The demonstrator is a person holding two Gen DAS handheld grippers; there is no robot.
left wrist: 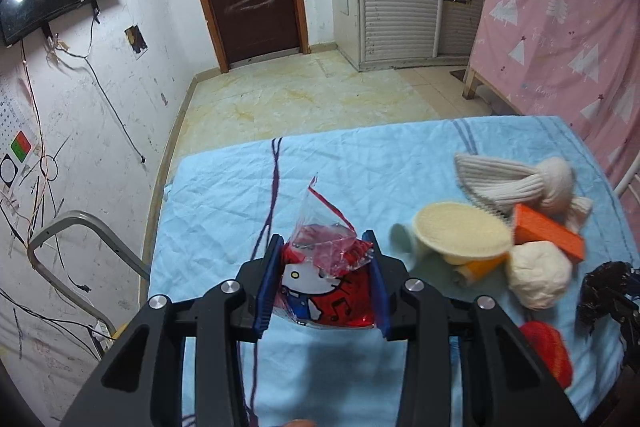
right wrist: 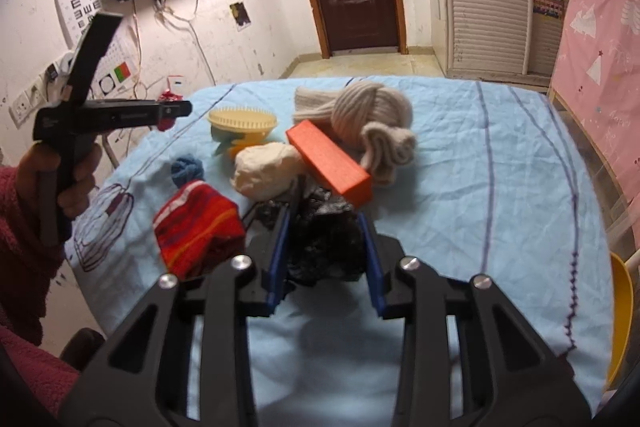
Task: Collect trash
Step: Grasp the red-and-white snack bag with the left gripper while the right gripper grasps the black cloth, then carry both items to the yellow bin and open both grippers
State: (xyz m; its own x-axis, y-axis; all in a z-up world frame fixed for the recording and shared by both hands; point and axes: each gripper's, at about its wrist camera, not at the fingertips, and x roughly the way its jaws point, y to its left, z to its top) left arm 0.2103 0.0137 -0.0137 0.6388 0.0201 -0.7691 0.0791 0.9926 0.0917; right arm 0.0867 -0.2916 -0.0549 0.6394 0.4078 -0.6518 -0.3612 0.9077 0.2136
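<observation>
My left gripper [left wrist: 325, 247] is shut on a red cartoon-cat snack wrapper [left wrist: 326, 287], with clear crinkled plastic sticking up from it, held above the blue cloth [left wrist: 224, 211]. Seen from the right wrist view, the left gripper [right wrist: 176, 111] is raised at the table's left side, a bit of red showing at its tip. My right gripper [right wrist: 326, 219] is shut on a crumpled black plastic bag [right wrist: 324, 239], low over the cloth [right wrist: 500, 167]. The black bag also shows at the right edge of the left wrist view [left wrist: 604, 291].
On the cloth lie a beige knitted scarf [right wrist: 372, 115], an orange block [right wrist: 330, 163], a white lump [right wrist: 266, 169], a yellow brush [right wrist: 244, 121], a red striped knit piece [right wrist: 198, 231] and a blue yarn ball [right wrist: 186, 169]. A pink sheet [left wrist: 560, 27] hangs on the right.
</observation>
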